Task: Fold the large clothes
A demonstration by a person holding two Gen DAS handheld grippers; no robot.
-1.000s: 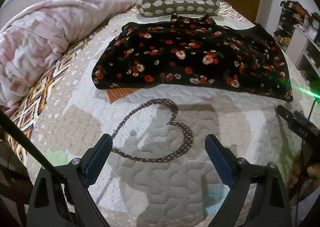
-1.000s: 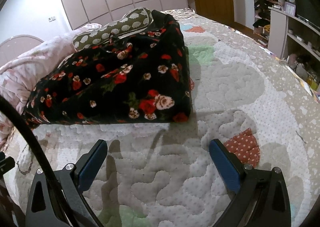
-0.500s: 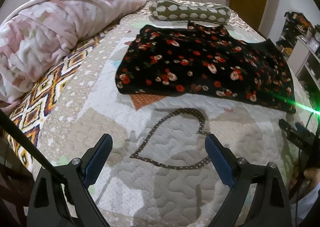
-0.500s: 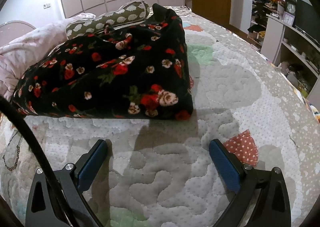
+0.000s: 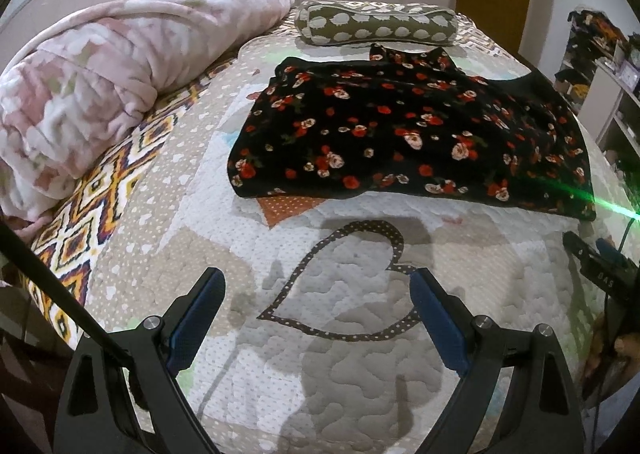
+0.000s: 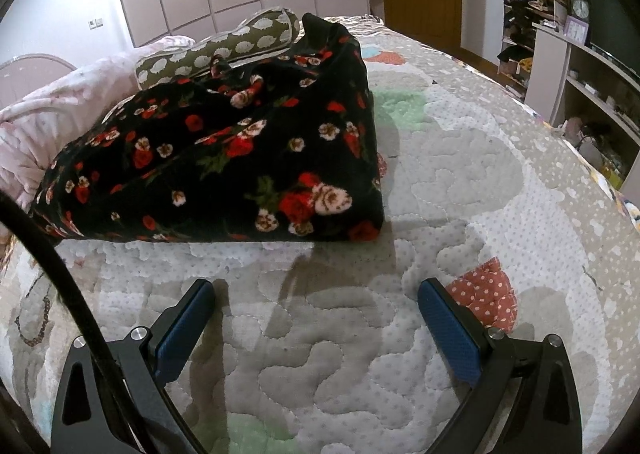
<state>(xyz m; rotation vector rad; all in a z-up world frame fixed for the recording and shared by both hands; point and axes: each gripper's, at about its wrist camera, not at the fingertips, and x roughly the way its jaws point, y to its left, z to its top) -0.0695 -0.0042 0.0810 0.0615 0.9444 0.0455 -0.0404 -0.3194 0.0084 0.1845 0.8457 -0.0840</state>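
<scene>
A black garment with red and cream flowers (image 5: 412,133) lies folded across the quilted bed, its near edge straight. The same black floral garment (image 6: 224,161) fills the left half of the right wrist view, its near right corner closest to me. My left gripper (image 5: 316,294) hovers open over the quilt's dotted heart outline, well short of the garment, nothing between its blue pads. My right gripper (image 6: 316,306) is open too, above bare quilt just in front of the garment's corner. Part of the right gripper (image 5: 600,270) shows at the right edge of the left wrist view.
A rolled pink blanket (image 5: 100,89) lies along the bed's left side. A green bolster pillow with white spots (image 5: 376,27) sits behind the garment. Shelves with clutter (image 6: 580,69) stand right of the bed. The bed's patterned edge (image 5: 80,238) drops off at the left.
In the left wrist view the garment and heart outline have slid rightward and farther off as the left gripper drew back. The right wrist view has barely shifted. Both grippers stay open.
</scene>
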